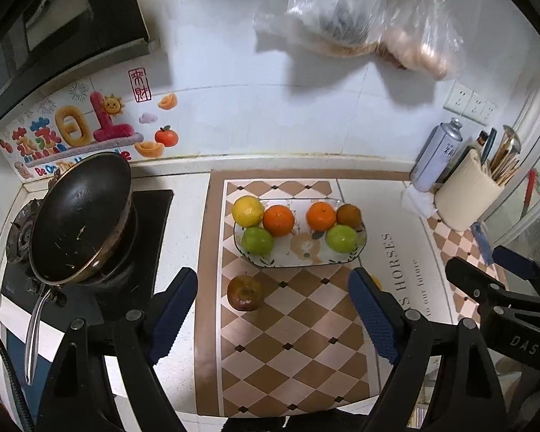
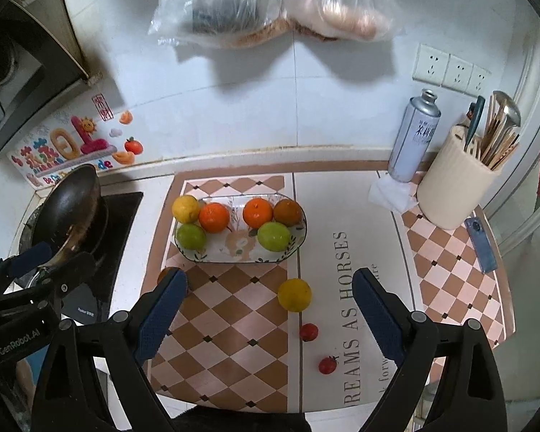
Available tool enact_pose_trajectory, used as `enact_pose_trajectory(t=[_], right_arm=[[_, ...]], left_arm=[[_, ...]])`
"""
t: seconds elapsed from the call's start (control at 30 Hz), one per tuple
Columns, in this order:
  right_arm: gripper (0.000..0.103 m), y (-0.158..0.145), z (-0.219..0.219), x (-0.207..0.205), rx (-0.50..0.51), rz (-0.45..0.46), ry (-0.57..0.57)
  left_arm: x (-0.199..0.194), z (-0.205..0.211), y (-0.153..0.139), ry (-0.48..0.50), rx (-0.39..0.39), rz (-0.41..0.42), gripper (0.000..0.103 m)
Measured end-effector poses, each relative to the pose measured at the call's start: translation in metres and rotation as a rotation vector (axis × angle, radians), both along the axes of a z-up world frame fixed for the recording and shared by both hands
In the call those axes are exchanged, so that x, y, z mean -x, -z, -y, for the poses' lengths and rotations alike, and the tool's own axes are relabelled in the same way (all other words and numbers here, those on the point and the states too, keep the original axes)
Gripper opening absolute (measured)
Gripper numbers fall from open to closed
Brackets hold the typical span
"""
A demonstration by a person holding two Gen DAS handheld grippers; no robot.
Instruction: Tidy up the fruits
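1. The gathering step looks partly done; the plate (image 2: pixel 302 232) already holds six fruits, a lemon (image 2: pixel 186 208) at its 10 o'clock corner, two oranges (image 2: pixel 214 217) in the back row, two limes (image 2: pixel 273 236) in front and a brownish fruit (image 2: pixel 288 212) at 2 o'clock; loose fruit lies on the checked mat (image 2: pixel 234 309) in front of it.
2. Both tools are released and carry nothing; the left gripper (image 1: pixel 273 311) has its jaws spread wide, and so does the right gripper (image 2: pixel 270 311).
3. The next move, as I judge it, calls for a descent onto one loose fruit; the dark red apple (image 1: pixel 245 292) sits at 11 o'clock between the left fingers, just short of the plate's front rim; the yellow fruit (image 2: pixel 294 294) sits at 12 o'clock between the right fingers; round fruit may roll, so the jaws should straddle it squarely.
4. Only the right view shows the two small red fruits (image 2: pixel 309 332) at 5 o'clock of the yellow fruit; in the left view the yellow fruit is almost hidden behind a finger; only the left view shows the apple whole; the right finger covers most of it.
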State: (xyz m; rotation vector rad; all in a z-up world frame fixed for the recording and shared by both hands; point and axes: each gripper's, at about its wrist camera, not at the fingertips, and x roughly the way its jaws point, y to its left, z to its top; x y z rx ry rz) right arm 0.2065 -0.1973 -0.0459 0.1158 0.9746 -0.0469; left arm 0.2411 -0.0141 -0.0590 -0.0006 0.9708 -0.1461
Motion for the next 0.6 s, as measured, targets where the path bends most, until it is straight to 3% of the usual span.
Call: enact_pose_trajectory(t=[0.3,0.6], right_arm=[[0.095,-0.014,-0.006,0.003,-0.013,0.031,-0.007],[0.095,0.007,-0.005,-0.011,-0.038,0.002,0.007]], left_arm=[[0.007,-0.001,-0.013,0.005,0.006,0.034,0.085],[0.000,-0.002,-0.006,-0.010,0.004,0.031,0.085]])
